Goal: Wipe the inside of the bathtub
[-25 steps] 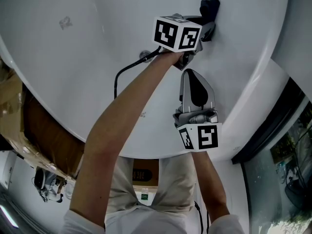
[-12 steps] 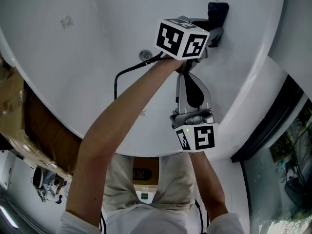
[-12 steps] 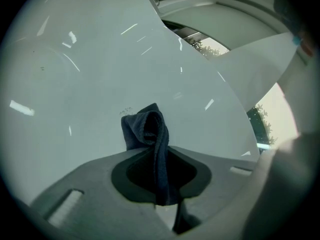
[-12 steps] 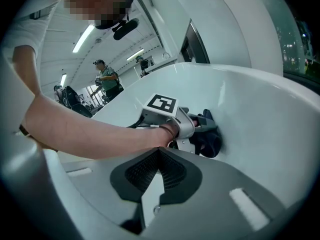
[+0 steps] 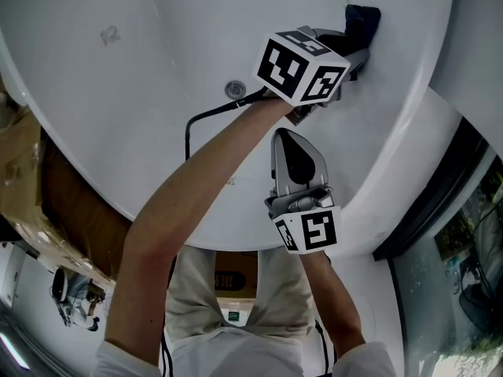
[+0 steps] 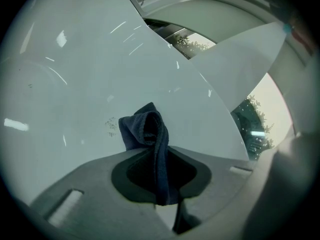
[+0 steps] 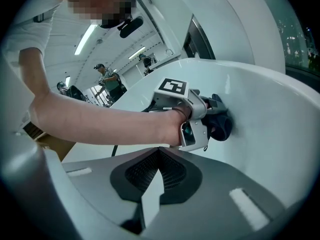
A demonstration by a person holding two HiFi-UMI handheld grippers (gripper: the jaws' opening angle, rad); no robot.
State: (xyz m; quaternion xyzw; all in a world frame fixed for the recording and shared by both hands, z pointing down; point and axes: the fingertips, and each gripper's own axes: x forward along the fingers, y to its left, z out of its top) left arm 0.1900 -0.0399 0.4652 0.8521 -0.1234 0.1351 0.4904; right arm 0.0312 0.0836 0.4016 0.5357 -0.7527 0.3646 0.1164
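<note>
Jaws of the right gripper (image 7: 157,166) are pressed together with nothing between them. It hangs idle over the tub floor, nearest the person, at 6 o'clock from the left gripper (image 5: 351,47) in the head view. The left arm reaches across and past it.

Left jaws pinch a dark blue cloth (image 6: 150,134): a strip runs down between them and a bunched wad sticks out ahead of the tips. The wad presses against the inner wall of the white bathtub (image 5: 141,108), up the slope at about 1 o'clock in the head view, close under the rim. Drain (image 5: 233,89) lies at about 9 o'clock from the cloth, well apart.

Progress, judged: wiping under way.
- No wet streaks or film show, so wiped and unwiped areas can't be told apart.
- Faint grey mark (image 6: 110,125) on the wall just beside the cloth, at its 9 o'clock, not yet covered.
- Another faint mark (image 5: 108,34) at 10 o'clock in the head view, well apart from the cloth.
- Floor round the drain and the left side are probably left to do.
</note>
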